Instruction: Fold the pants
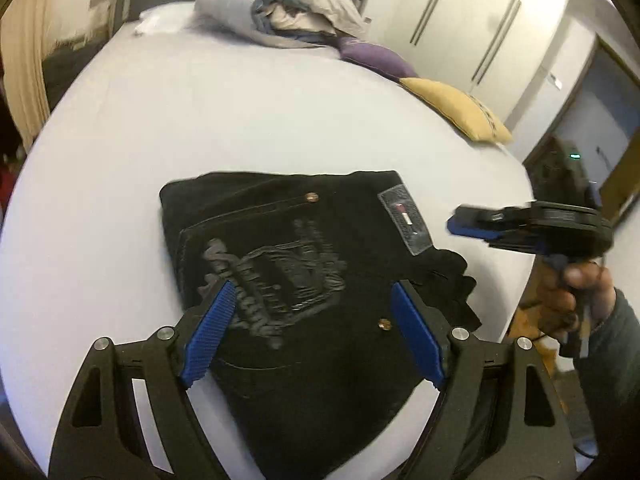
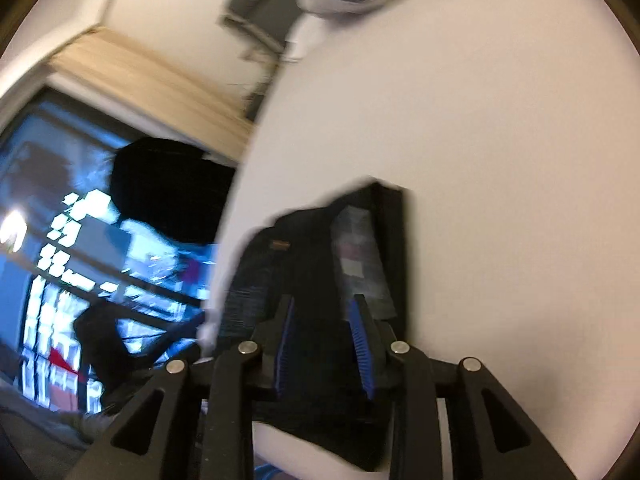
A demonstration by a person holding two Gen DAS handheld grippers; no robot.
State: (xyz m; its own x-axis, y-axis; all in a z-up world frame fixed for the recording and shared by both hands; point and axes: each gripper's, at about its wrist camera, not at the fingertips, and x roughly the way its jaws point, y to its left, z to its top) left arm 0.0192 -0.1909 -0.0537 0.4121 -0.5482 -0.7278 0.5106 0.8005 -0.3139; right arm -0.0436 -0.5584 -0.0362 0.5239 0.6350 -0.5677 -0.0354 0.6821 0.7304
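Black denim pants (image 1: 304, 280) with a grey graphic back pocket lie folded into a compact block on the white-sheeted bed (image 1: 240, 128), near its edge. Left hand-held gripper (image 1: 312, 328): blue ribbed pads spread wide over the pocket, nothing pinched. Right hand-held gripper (image 1: 472, 226), seen from the left wrist camera beside the waistband patch, is clear of the cloth; its own view is blurred, jaws partly apart with the dark fabric in front of them, no visible pinch. Fold looks about done. Risks: a loose dark flap (image 1: 452, 280) sticks out at the right edge and could spring open with nothing pressing it; a pad snagging the top layer on retreat would drag the stack apart; the block sits close enough to the mattress edge that a nudge could tip it off.
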